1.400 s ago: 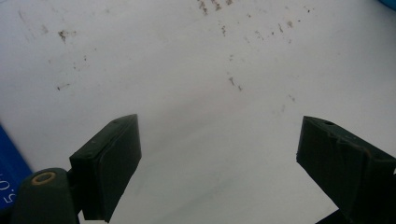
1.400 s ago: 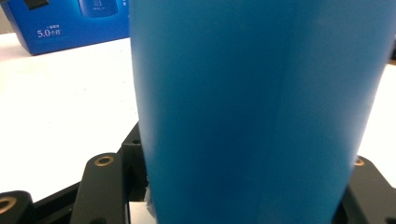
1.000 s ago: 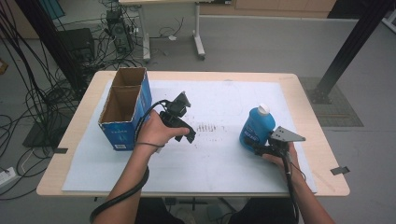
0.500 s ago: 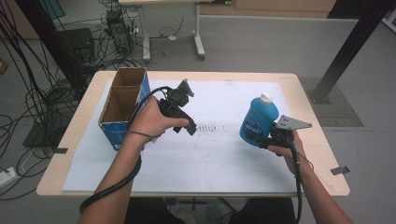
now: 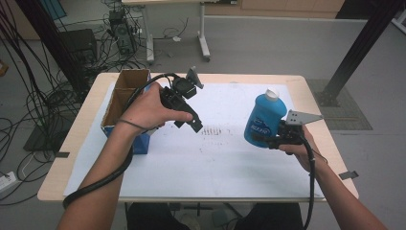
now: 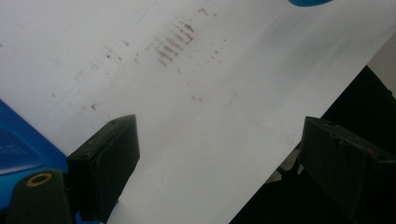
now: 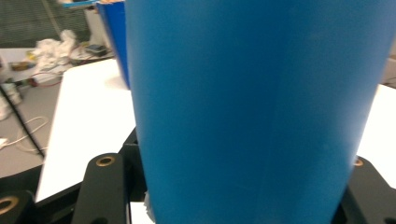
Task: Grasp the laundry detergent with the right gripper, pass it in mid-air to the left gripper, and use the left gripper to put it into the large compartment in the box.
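R gripper (image 5: 268, 140): jaws clamped on the lower body of the blue bottle (image 5: 261, 117), one on each side. In the right gripper view the blue wall sits tight between both black jaws. Bottle upright w/ white cap up, lifted clear of the table (image 5: 306, 86), over the white sheet (image 5: 215, 158) toward the table's right edge, roughly mid-depth. Grey three-cornered plate on top of that gripper points at the right edge; cable trails back along the forearm to the near edge.

L gripper (image 5: 194, 122): jaws spread wide, nothing between them. The left gripper view looks down through the gap onto bare white sheet w/ a patch of small brown marks (image 6: 175, 42). Gripper is held up off the table, tilted down toward the sheet's centre, the hand wrapped round its body. Its cable loops over the wrist & drops past the near edge.

Open cardboard box (image 5: 125, 96) w/ blue sides stands near the table's far-left corner, just beside the L hand, well apart from the bottle.
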The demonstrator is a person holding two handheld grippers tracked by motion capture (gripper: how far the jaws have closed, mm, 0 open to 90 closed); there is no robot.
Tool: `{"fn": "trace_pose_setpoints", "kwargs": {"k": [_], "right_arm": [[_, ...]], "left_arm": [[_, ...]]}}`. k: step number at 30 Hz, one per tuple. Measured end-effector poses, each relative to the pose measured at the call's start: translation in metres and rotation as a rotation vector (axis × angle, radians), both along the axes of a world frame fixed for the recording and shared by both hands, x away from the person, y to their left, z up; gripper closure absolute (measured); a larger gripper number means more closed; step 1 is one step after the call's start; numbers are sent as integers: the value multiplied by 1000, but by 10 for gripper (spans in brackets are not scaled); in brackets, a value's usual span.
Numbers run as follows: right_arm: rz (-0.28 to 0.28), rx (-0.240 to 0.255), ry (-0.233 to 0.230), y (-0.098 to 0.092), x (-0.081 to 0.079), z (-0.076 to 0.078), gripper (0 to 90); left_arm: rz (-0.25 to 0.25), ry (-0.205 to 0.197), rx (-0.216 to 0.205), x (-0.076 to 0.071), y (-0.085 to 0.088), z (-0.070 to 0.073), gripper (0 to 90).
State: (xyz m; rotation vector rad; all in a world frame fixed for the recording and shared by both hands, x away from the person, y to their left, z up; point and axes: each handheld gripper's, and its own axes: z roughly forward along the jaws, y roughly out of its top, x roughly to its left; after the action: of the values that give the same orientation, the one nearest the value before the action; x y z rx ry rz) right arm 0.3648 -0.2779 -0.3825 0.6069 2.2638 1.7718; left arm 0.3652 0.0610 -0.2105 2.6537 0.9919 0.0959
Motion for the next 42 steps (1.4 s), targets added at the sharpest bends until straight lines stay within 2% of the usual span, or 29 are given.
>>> {"fn": "trace_pose_setpoints", "kwargs": {"k": [3, 8, 14, 21, 27, 30, 34, 38, 42], "right_arm": [[28, -11, 2, 3, -1, 4, 409], [87, -32, 1, 10, -5, 11, 409], [145, -26, 5, 16, -7, 17, 409], [206, -17, -6, 25, -10, 28, 409], [264, -23, -11, 33, -13, 38, 408], [296, -24, -16, 38, -15, 43, 409], [334, -12, -20, 45, -17, 48, 408], [371, 8, -21, 49, -20, 54, 408], [399, 4, -34, 55, -23, 62, 408]], "left_arm": [[-38, -6, 23, -3, -1, 9, 128], [-92, -9, 39, -7, -5, 21, 127], [-203, 3, 88, -12, -11, 30, 126], [-257, 14, 71, -14, -14, 41, 126], [-300, -2, 52, -19, -18, 50, 126], [-328, -20, 36, -23, -21, 55, 126], [-361, -44, 34, -27, -25, 61, 126], [-386, -54, 22, -30, -27, 65, 126], [-395, -59, 23, -30, -30, 68, 126]]}}
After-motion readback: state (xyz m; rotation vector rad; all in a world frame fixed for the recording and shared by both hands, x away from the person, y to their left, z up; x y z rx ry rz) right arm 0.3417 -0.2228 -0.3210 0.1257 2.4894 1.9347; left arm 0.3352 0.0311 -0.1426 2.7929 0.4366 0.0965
